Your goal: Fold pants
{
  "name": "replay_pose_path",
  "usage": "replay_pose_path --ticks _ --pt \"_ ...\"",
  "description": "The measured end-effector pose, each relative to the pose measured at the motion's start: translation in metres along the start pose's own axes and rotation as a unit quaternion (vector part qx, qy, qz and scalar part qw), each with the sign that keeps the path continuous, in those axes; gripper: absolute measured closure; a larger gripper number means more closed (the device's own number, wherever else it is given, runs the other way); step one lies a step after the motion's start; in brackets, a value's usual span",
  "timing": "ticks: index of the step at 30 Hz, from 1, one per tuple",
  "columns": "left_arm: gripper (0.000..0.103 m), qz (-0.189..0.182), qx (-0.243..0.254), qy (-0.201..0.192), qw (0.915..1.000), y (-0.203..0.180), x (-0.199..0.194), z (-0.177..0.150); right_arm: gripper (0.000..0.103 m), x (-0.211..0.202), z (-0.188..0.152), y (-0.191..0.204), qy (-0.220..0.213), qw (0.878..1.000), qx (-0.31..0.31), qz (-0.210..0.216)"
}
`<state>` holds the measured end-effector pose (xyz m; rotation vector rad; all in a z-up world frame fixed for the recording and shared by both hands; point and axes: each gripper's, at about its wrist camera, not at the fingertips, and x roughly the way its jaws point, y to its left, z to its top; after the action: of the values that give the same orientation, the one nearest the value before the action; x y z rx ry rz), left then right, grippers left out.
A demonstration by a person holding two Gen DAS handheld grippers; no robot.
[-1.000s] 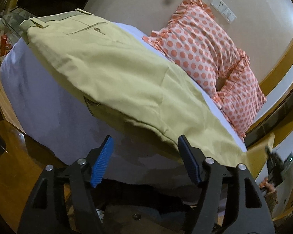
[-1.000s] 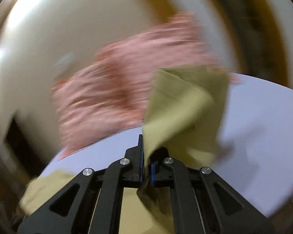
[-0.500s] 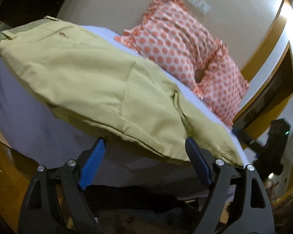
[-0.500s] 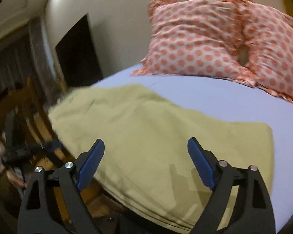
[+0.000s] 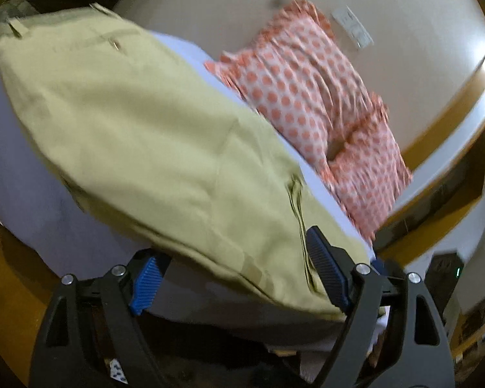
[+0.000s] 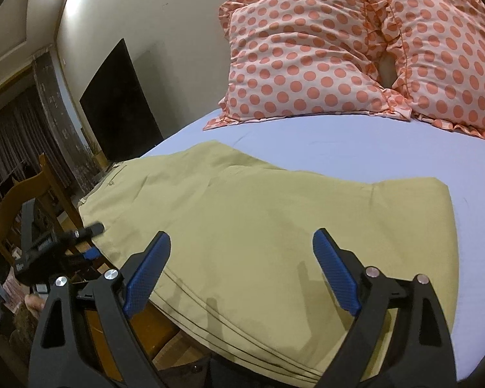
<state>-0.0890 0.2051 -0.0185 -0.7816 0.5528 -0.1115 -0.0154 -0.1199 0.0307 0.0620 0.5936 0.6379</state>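
Lying folded on the bed (image 6: 371, 142), khaki pants (image 6: 258, 213), no label readable; both grippers' jaws apart, empty.

right gripper (image 6: 239, 270) released, pants (image 6: 274, 226) now folded flat, seemingly

- The pants (image 6: 258, 226) are khaki-tan cotton, lying flat on the lavender bed sheet (image 6: 371, 135), folded over on themselves into a broad, doubled slab.
- The waistband end, with belt loops and a buttoned welt pocket, shows at the upper left of the left wrist view (image 5: 113, 103).
- In the right wrist view the far right end forms a straight folded edge, resting fully on the sheet.
- The near long edge shows stacked stitched seams and runs along the mattress edge, slightly overhanging it.
- The cloth is mostly smooth, with a few soft creases across the middle.
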Motion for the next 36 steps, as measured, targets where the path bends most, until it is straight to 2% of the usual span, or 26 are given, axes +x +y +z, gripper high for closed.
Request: replay_pose_path --ticks 2,6,8,9,10,14,16,17,18,20,22,23,25,27,29,31,33,35,36 --pt "0.022 0.000 -0.021 -0.022 0.9995 0.008 -0.007 0.014 0.011 -0.001 -0.001 -0.002 -0.002 1.000 0.003 -0.003" --pt "0.022 0.012 -0.061 -0.096 0.9935 0.027 -0.025 0.047 0.009 -0.001 -0.003 -0.009 -0.003 1.000 0.016 -0.007" --pt "0.022 0.025 -0.076 -0.108 0.9909 0.041 -0.024 0.063 0.009 0.001 -0.004 -0.013 0.000 1.000 0.025 -0.007" --pt "0.022 0.043 -0.092 -0.110 0.9887 0.051 -0.021 0.072 0.009 0.002 -0.005 -0.014 0.002 1.000 0.028 -0.007" --pt "0.026 0.051 -0.103 -0.110 0.9872 0.060 -0.019 0.077 0.009 0.003 -0.005 -0.014 0.003 1.000 0.030 -0.008" --pt "0.041 0.031 -0.161 -0.113 0.9800 0.089 -0.021 0.094 0.009 0.000 -0.006 -0.016 -0.003 0.999 0.032 -0.014" --pt "0.055 0.044 -0.191 -0.112 0.9741 0.098 -0.023 0.098 0.008 -0.003 -0.005 -0.019 -0.008 0.999 0.034 -0.015" --pt "0.074 0.068 -0.194 -0.109 0.9726 0.101 -0.024 0.098 0.008 -0.005 -0.005 -0.021 -0.012 0.999 0.035 -0.015" --pt "0.086 0.090 -0.188 -0.103 0.9725 0.100 -0.023 0.100 0.008 -0.007 -0.005 -0.022 -0.015 0.999 0.036 -0.015" --pt "0.090 0.131 -0.156 -0.093 0.9746 0.090 -0.022 0.106 0.008 -0.011 -0.005 -0.029 -0.022 0.999 0.041 -0.017" --pt "0.093 0.189 -0.085 -0.088 0.9744 0.056 -0.015 0.118 0.008 -0.017 -0.004 -0.037 -0.030 0.998 0.047 -0.023" --pt "0.093 0.205 -0.049 -0.088 0.9735 0.040 -0.013 0.124 0.008 -0.021 -0.003 -0.042 -0.036 0.998 0.050 -0.026" --pt "0.093 0.225 0.059 -0.087 0.9687 -0.024 -0.005 0.132 0.008 -0.031 -0.002 -0.053 -0.051 0.996 0.060 -0.037" --pt "0.093 0.221 0.189 -0.088 0.9528 -0.101 0.011 0.124 0.008 -0.045 -0.002 -0.070 -0.073 0.993 0.078 -0.057" --pt "0.092 0.190 0.288 -0.080 0.9350 -0.161 0.025 0.103 0.008 -0.061 -0.003 -0.090 -0.094 0.987 0.100 -0.085" --pt "0.090 0.128 0.399 -0.044 0.9070 -0.226 0.049 0.059 0.008 -0.080 -0.005 -0.111 -0.115 0.979 0.128 -0.112" --pt "0.088 0.084 0.500 0.005 0.8619 -0.269 0.077 -0.002 0.008 -0.099 -0.007 -0.128 -0.132 0.971 0.155 -0.126" --pt "0.088 0.060 0.582 0.054 0.8094 -0.284 0.102 -0.066 0.008 -0.115 -0.010 -0.145 -0.144 0.964 0.188 -0.125" --pt "0.088 0.050 0.604 0.079 0.7914 -0.284 0.111 -0.087 0.008 -0.120 -0.012 -0.153 -0.147 0.961 0.204 -0.117"
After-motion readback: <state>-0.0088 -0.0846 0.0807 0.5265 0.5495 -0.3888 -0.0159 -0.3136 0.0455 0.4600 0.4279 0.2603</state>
